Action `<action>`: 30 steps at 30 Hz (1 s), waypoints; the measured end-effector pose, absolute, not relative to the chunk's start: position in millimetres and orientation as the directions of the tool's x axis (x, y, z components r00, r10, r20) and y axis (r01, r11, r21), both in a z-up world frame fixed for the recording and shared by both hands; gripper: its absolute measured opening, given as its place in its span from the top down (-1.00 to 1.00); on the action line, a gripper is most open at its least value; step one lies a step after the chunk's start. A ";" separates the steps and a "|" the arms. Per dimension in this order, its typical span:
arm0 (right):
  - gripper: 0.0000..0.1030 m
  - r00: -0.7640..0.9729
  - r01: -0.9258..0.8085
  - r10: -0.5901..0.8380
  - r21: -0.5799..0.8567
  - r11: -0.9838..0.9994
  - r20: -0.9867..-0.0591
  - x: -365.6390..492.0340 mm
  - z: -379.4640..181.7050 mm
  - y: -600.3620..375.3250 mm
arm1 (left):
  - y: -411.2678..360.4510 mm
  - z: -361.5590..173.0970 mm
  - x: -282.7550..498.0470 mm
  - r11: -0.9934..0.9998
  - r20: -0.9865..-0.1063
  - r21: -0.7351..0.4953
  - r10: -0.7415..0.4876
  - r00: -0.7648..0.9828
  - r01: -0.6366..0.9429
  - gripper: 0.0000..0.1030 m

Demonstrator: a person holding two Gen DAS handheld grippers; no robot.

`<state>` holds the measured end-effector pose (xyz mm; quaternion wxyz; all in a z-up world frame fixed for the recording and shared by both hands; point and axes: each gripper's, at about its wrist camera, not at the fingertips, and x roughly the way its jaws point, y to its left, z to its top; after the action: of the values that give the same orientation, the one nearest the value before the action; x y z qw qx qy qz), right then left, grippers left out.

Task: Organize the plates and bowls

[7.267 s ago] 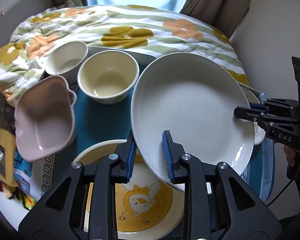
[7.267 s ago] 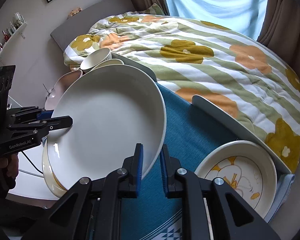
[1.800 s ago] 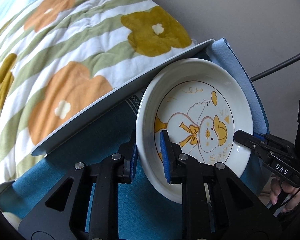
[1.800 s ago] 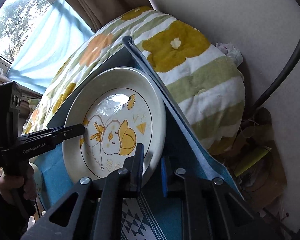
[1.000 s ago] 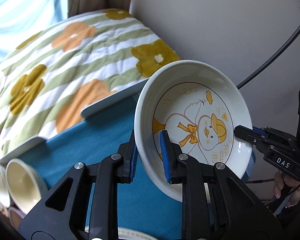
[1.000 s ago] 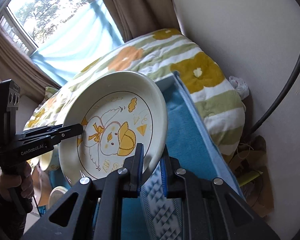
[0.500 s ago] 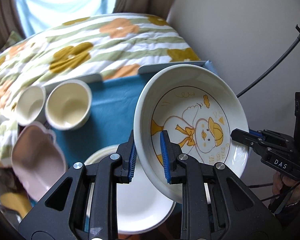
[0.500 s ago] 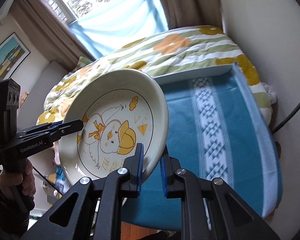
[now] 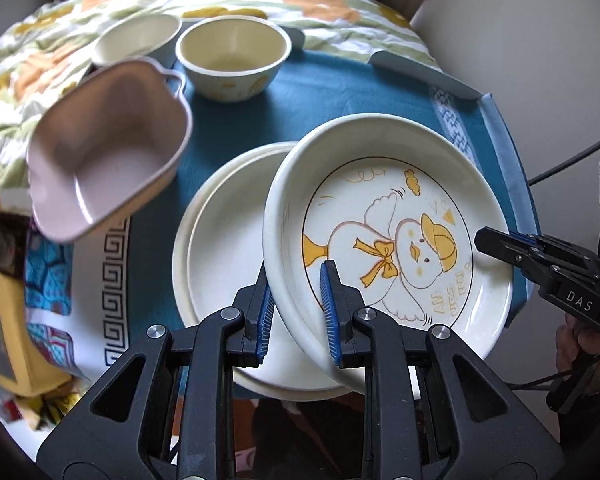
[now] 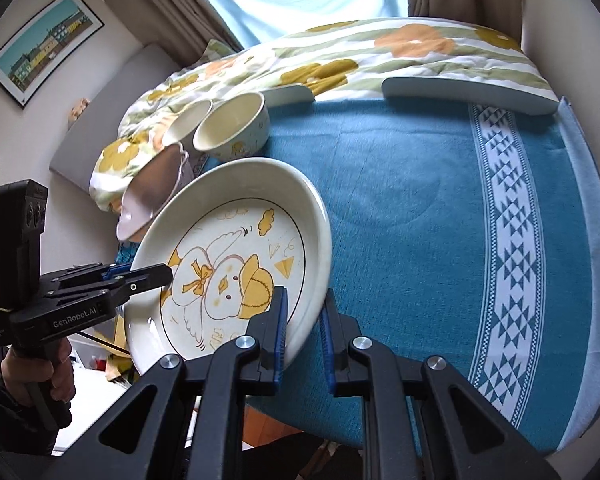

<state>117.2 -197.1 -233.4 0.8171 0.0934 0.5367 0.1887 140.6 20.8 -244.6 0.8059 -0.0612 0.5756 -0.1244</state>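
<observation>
A duck-printed plate (image 9: 384, 240) is held tilted above a plain white plate (image 9: 224, 256) on the blue-clothed table (image 10: 420, 200). Its rim is clamped on opposite sides by the left gripper (image 9: 296, 308) and the right gripper (image 10: 303, 330), both narrowed onto it. A cream bowl (image 9: 234, 62) is seen beyond.

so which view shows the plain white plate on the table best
The left wrist view: the plain white plate lies stacked on the blue cloth, partly covered by the duck plate. The right wrist view shows none of it; the duck plate hides it.
</observation>
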 end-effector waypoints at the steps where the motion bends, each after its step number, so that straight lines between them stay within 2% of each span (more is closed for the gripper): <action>1: 0.72 0.345 -0.212 0.405 0.350 0.912 -0.847 118.5 -236.6 -195.0 | 22.5 -248.8 139.8 0.962 -0.914 -0.244 -0.270 0.304 0.123 0.64; 12: 0.72 0.310 -0.255 0.383 0.312 0.915 -0.870 126.2 -254.2 -174.5 | 33.4 -278.7 139.0 0.968 -0.927 -0.237 -0.250 0.278 0.082 0.63; 30: 0.73 0.312 -0.269 0.341 0.262 0.927 -0.887 125.0 -259.5 -163.0 | 9.3 -277.5 130.3 0.984 -0.939 0.031 -0.031 0.342 0.173 0.63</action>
<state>125.0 -163.0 -259.5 0.8093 0.0322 0.5554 0.1885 130.3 9.3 -277.5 0.8167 0.0624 0.5703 -0.0625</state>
